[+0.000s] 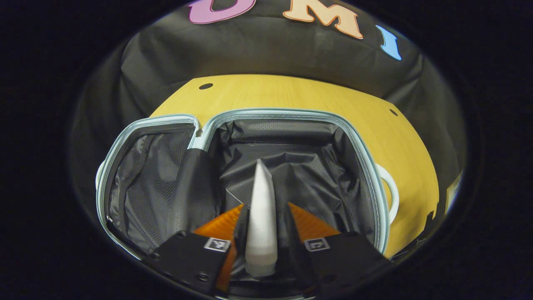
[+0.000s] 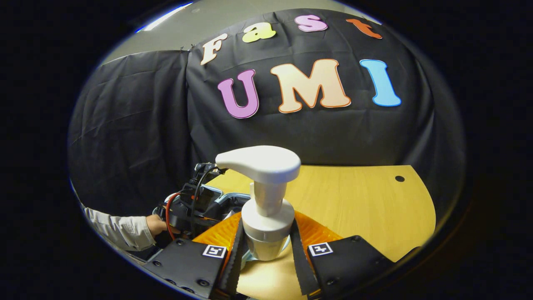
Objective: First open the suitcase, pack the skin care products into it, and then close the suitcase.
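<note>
The suitcase (image 1: 366,166) lies open on the yellow table, pale blue rim around a black lined interior. In the left gripper view my left gripper (image 1: 261,221) is shut on a white tapered tube (image 1: 261,208), held over the suitcase's open right compartment. In the right gripper view my right gripper (image 2: 266,239) is shut on the neck of a white pump bottle (image 2: 263,196), which stands upright above the table. The left gripper (image 2: 195,204) and the hand holding it appear at the left of the right gripper view, over the suitcase's edge (image 2: 233,196).
The yellow wooden table (image 2: 366,208) stretches to the right of the suitcase, with small dark holes (image 2: 399,178) near its corners. A white handle (image 1: 391,191) sticks out of the suitcase's right side. A mesh pocket (image 1: 145,183) lines the left half. A grey sleeve (image 2: 116,231) reaches in.
</note>
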